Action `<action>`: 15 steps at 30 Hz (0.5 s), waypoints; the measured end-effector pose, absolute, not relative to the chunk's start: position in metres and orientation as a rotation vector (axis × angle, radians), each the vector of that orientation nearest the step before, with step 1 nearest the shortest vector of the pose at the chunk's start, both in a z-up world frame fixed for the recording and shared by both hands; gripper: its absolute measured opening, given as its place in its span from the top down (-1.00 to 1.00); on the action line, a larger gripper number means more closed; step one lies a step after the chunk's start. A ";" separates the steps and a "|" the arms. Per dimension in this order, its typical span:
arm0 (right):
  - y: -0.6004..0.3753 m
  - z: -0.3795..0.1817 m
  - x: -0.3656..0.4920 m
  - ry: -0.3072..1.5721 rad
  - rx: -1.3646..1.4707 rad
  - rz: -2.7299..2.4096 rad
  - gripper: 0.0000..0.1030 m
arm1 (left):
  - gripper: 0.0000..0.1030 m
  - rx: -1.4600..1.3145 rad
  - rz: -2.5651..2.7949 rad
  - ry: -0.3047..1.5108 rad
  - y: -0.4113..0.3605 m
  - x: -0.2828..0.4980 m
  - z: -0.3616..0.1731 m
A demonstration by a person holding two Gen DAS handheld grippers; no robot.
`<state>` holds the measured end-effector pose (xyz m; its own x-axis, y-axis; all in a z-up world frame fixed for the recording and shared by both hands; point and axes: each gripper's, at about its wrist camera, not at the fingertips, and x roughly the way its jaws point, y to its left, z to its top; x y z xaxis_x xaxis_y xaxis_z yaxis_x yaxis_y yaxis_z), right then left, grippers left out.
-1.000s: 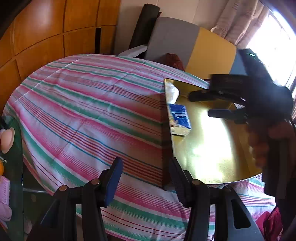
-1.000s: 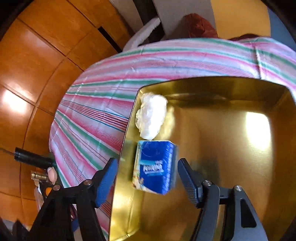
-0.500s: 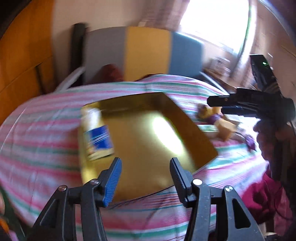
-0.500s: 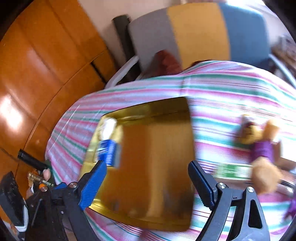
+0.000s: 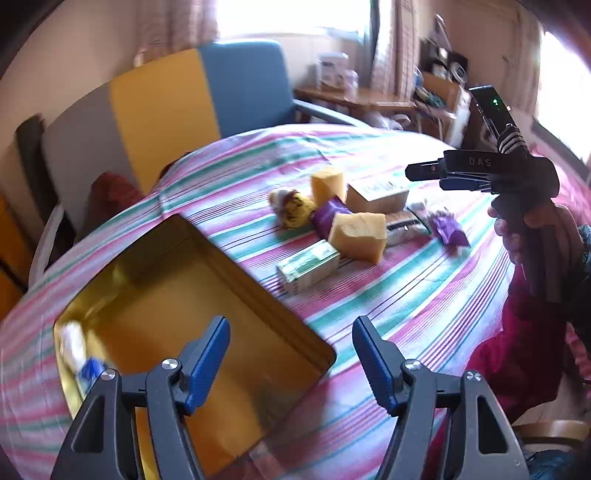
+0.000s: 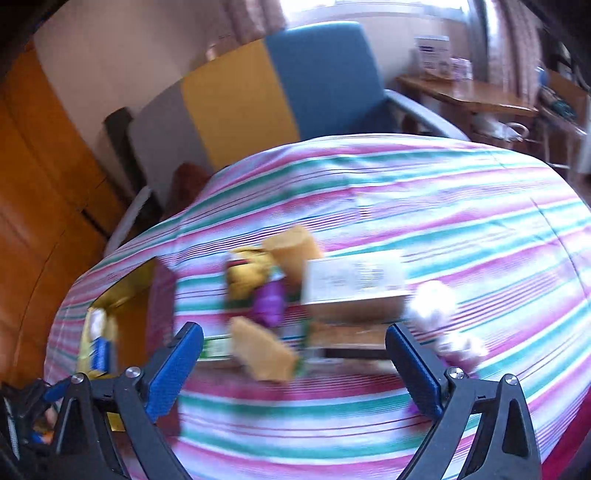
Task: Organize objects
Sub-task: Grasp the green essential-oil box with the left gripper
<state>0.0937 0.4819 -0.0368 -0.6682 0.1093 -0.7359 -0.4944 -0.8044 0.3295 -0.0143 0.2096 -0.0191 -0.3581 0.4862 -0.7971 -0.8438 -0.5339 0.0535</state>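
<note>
We read "DAS" on the right hand-held gripper (image 5: 424,177); carton (image 5: 310,266) print is blurred. Both our hand-held grippers, left (image 5: 291,354) included, are opening, jaws apart, empty.

Daylight from the blown-out window (image 5: 295,14) behind my chair (image 5: 207,96), bright tablecloth (image 5: 424,288), soft glare inside the gold tray (image 5: 207,314), heavy motion blur in my right view, fisheye bending and dark vignette at edges.
</note>
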 end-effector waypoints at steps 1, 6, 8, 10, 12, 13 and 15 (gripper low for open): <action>0.491 -0.045 0.099 0.774 -1.034 2.465 -0.94 | -0.35 -0.951 1.963 0.622 0.218 -0.017 -0.022; 0.522 -0.056 0.115 1.011 -0.965 2.406 -0.94 | -0.08 -0.967 1.859 0.716 0.257 -0.030 -0.038; 0.523 -0.056 0.116 1.016 -0.961 2.405 -0.94 | -0.06 -0.967 1.844 0.773 0.273 -0.035 -0.047; 0.523 -0.056 0.117 1.032 -0.963 2.416 -0.94 | -0.06 -0.985 1.819 0.819 0.287 -0.042 -0.056; 0.520 -0.055 0.117 1.028 -0.960 2.425 -0.94 | -0.06 -1.008 1.796 0.846 0.297 -0.049 -0.064; 0.520 -0.055 0.116 1.032 -0.960 2.427 -0.94 | -0.06 -1.021 1.778 0.868 0.302 -0.052 -0.069; 0.519 -0.055 0.117 1.046 -0.959 2.429 -0.94 | -0.06 -1.037 1.752 0.913 0.310 -0.057 -0.077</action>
<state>0.1175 0.5186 -0.0548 -0.7204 0.0314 -0.6929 -0.5249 -0.6776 0.5151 -0.0569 0.3103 -0.0775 -0.2651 0.3131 -0.9120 -0.9267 -0.3439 0.1514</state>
